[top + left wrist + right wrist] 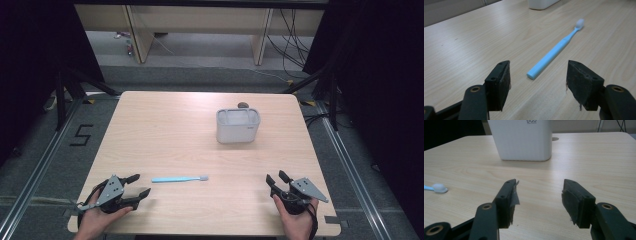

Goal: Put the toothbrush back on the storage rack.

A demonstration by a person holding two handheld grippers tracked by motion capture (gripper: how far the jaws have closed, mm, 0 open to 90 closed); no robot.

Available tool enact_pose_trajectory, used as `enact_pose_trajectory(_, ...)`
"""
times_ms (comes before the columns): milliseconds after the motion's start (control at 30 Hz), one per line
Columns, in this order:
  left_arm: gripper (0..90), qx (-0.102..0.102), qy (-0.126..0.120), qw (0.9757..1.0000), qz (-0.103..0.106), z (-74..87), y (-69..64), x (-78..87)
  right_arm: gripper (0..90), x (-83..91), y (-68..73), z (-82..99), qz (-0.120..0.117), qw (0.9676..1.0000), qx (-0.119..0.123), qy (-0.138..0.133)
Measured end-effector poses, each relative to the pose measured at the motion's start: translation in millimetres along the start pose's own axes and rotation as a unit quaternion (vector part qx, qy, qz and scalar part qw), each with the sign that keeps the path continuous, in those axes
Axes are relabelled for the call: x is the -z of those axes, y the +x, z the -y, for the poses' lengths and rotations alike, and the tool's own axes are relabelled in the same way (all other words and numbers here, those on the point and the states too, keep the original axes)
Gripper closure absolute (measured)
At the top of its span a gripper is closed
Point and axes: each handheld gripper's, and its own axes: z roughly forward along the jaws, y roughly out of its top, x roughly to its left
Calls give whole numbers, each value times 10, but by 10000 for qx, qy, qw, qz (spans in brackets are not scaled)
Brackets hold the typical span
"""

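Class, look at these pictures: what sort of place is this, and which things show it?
Probably a lab recording set-up, not a home: a bare light wooden table ringed by black curtains, loose black cables on the grey floor, and a "5" floor marking.

A light wooden table [165,130] stands on grey carpeted floor [200,62]. Black curtains [30,60] hang at both sides. Beyond, pale wooden furniture legs [137,35], trailing black cables [292,45], and a "5" floor marking [81,135].
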Motion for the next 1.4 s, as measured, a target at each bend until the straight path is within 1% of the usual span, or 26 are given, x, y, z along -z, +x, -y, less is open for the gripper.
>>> enact_pose_trajectory(200,339,72,83,9998,137,-19,6,-36,404,-22,-30,-3,0,10000,-8,-51)
enact_pose_trajectory(333,333,-248,462,9982,300,-159,-40,-79,402,-29,-45,-5,25,10000,-42,-71)
enact_pose_trajectory(367,341,-326,544,9974,343,-199,-49,-93,393,-18,-26,-7,8,9997,-232,37)
enact_pose_trajectory(433,349,-552,737,9948,437,-319,-47,-144,388,-39,-63,-4,58,10000,-17,-13)
enact_pose_trajectory(533,350,-651,893,9926,503,-394,-36,-190,384,-44,-56,-6,27,10000,-42,-19)
enact_pose_trajectory(567,348,-799,1279,9866,616,-492,-2,-229,381,-44,-52,-10,-4,10000,-38,87)
enact_pose_trajectory(600,344,-799,1279,9866,616,-492,-2,-229,381,-56,-43,-9,70,9999,-41,70)
enact_pose_trajectory(633,337,-781,1662,9796,812,-583,19,-293,382,-46,-41,-14,-22,10000,-12,83)
enact_pose_trajectory(667,335,-911,1815,9757,827,-632,28,-323,383,-59,-37,-11,-24,9999,-10,122)
enact_pose_trajectory(700,336,-911,1815,9757,827,-632,28,-323,384,-44,-6,-19,30,9997,-106,219)
enact_pose_trajectory(733,335,-1003,2147,9664,997,-728,43,-393,385,-48,-14,-19,-20,9997,-17,227)
enact_pose_trajectory(767,335,-1026,2332,9610,1078,-774,45,-427,385,-62,-20,-18,0,9998,115,147)
enact_pose_trajectory(800,335,-1026,2332,9610,1078,-774,45,-427,385,-68,-20,-17,-6,9998,131,123)
enact_pose_trajectory(833,333,-1232,2710,9469,1215,-868,54,-496,385,-66,-15,-20,1,9998,134,178)
enact_pose_trajectory(867,328,-1296,2873,9406,1265,-906,57,-532,385,-72,-15,-20,-37,9997,142,184)
enact_pose_trajectory(900,325,-1296,2873,9406,1265,-906,57,-532,386,-77,-4,-21,-68,9997,66,240)
enact_pose_trajectory(933,326,-1508,3130,9276,1371,-991,82,-602,386,-86,-1,-17,-91,9997,38,214)
enact_pose_trajectory(967,326,-1508,3130,9276,1371,-991,82,-602,386,-84,-3,-18,-39,9997,88,211)
enact_pose_trajectory(1000,332,-1553,3228,9230,1403,-1025,87,-638,387,-83,18,-15,-72,9997,-63,242)
enact_pose_trajectory(1033,339,-1755,3369,9128,1499,-1079,88,-706,386,-83,-7,-22,-66,9997,95,236)
enact_pose_trajectory(1067,342,-1879,3432,9066,1584,-1106,94,-738,387,-83,-10,-22,-64,9997,101,235)
enact_pose_trajectory(1100,350,-1879,3432,9066,1584,-1106,94,-738,387,-83,-10,-22,-64,9997,101,235)
enact_pose_trajectory(1167,358,-1960,3535,8979,1742,-1146,101,-804,386,-83,-6,-22,-72,9996,60,254)
enact_pose_trajectory(1200,364,-1962,3567,8963,1760,-1154,100,-824,387,-82,-5,-23,-99,9996,47,279)
enact_pose_trajectory(1300,376,-2062,3804,8829,1822,-1177,107,-914,386,-86,-9,-26,-132,9994,117,298)
enact_pose_trajectory(1400,388,-2132,3837,8797,1831,-1201,111,-971,386,-95,-10,-25,-156,9994,150,288)
